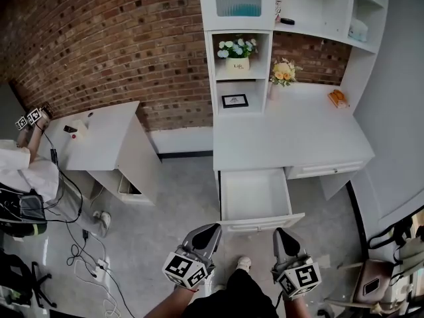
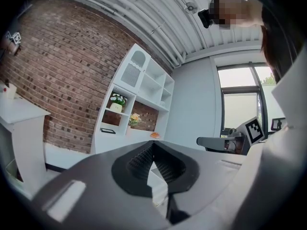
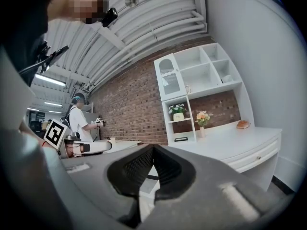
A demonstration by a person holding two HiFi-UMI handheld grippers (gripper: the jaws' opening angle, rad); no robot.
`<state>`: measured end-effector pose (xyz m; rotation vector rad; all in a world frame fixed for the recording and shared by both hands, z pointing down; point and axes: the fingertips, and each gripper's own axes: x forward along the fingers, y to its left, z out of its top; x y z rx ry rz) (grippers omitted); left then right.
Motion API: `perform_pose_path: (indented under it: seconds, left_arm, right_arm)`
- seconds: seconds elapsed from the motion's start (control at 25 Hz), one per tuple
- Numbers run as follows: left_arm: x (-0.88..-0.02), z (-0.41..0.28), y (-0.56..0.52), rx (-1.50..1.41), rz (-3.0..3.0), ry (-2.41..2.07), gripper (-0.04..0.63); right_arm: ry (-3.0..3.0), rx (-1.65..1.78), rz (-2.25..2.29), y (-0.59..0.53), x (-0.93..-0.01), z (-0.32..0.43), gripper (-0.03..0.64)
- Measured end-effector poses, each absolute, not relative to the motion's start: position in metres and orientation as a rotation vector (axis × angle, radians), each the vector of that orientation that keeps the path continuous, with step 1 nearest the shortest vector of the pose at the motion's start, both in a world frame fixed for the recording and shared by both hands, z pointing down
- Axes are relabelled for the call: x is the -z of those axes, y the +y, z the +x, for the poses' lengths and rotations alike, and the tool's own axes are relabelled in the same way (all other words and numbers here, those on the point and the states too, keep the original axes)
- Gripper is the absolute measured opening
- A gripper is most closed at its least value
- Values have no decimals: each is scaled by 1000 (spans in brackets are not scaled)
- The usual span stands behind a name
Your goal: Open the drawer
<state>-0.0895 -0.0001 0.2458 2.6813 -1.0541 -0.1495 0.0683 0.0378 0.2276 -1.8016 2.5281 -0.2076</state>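
The white desk (image 1: pixel 285 138) has its left drawer (image 1: pixel 255 194) pulled out, with a bare white inside and its front panel (image 1: pixel 262 222) towards me. The right drawer (image 1: pixel 324 170) is flush in the desk. Both grippers hang near the bottom of the head view, short of the open drawer and apart from it. My left gripper (image 1: pixel 212 229) is shut with nothing in it; in the left gripper view (image 2: pixel 152 145) the ribbed pads meet at the tips. My right gripper (image 1: pixel 281 232) is likewise shut and empty (image 3: pixel 153 148).
A white shelf unit (image 1: pixel 238 18) above the desk holds flowers (image 1: pixel 236 48), a vase (image 1: pixel 283 73) and a small frame (image 1: pixel 234 101). At the left stand a second white table (image 1: pixel 99 134) and a person (image 1: pixel 26 174), with cables (image 1: pixel 86 254) on the floor. A chair (image 1: pixel 371 280) is at the lower right.
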Motion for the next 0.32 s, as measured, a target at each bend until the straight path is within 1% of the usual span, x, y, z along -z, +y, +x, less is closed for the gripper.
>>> perform_pose_path:
  seconds: [0.32]
  left_arm:
    - [-228, -91, -4, 158, 2693, -1045, 2]
  right_arm:
    - [2522, 203, -1788, 34, -214, 66, 2]
